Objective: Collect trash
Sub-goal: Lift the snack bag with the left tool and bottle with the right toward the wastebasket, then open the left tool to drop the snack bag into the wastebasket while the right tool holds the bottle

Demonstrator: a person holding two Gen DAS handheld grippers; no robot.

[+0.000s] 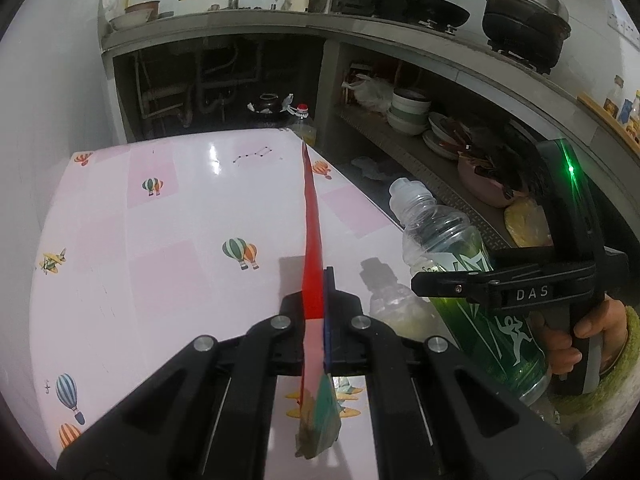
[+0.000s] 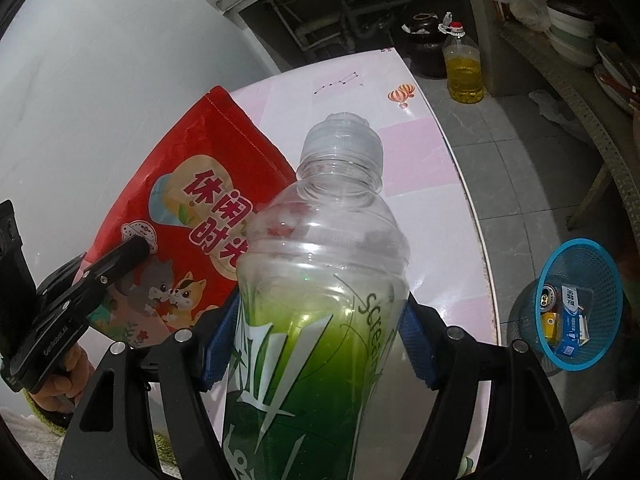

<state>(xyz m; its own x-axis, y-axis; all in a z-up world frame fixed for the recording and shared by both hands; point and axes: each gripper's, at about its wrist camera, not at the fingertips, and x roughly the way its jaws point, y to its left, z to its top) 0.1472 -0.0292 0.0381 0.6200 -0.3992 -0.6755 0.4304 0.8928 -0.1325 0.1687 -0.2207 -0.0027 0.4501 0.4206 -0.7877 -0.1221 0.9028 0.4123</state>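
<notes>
Grips sound: left gripper (image 1: 320,312) clenched on pouch (image 2: 200,200), right gripper (image 2: 320,344) grasping bottle (image 2: 320,280) (uncapped); keep it upright toward basket (image 2: 576,308) at right.

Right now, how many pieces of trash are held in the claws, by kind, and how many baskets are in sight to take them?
Red snack bags: 1, pinched in the left claw
Plastic bottles: 1, gripped in the right claw
Blue baskets: 1, on the floor beside the table, already holding some trash
Total: 3
</notes>
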